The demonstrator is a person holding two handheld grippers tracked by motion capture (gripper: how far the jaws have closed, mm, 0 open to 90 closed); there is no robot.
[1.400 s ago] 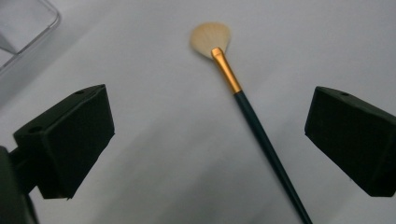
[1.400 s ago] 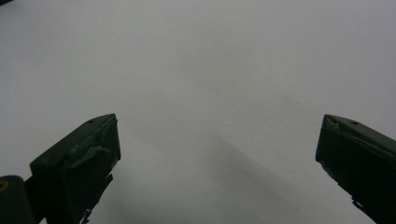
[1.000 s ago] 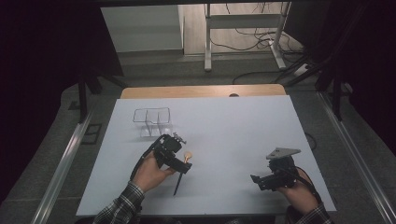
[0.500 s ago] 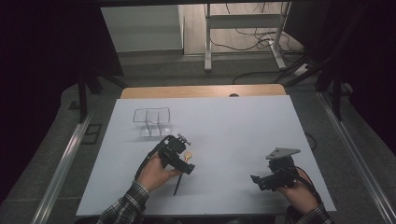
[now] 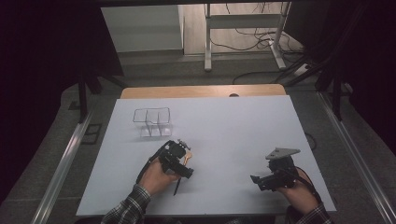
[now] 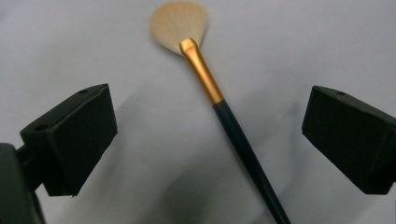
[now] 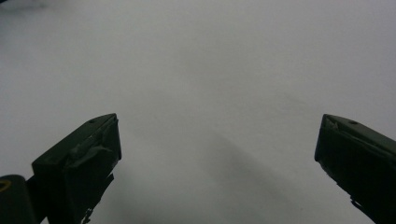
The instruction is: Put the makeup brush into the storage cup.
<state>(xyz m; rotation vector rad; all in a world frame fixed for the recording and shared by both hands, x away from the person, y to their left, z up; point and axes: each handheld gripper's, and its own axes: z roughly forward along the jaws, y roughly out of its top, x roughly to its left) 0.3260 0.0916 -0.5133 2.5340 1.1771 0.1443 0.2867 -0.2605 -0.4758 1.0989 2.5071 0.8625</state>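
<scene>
Fan brush with dark handle, gold ferrule, pale bristles [image 6: 219, 100] lies flat on white surface [image 5: 233, 126] | my left gripper [image 6: 208, 126] straddles it, jaws wide | I lower squarely, close mid-handle | right gripper [image 7: 217, 158] wide, idle.

Bare white table [image 5: 233, 130] lies all around the brush [image 6: 219, 102]; the clear organizer [image 5: 152, 122] stands well beyond.

Dim, soft shadows; close views perhaps blurred.
</scene>
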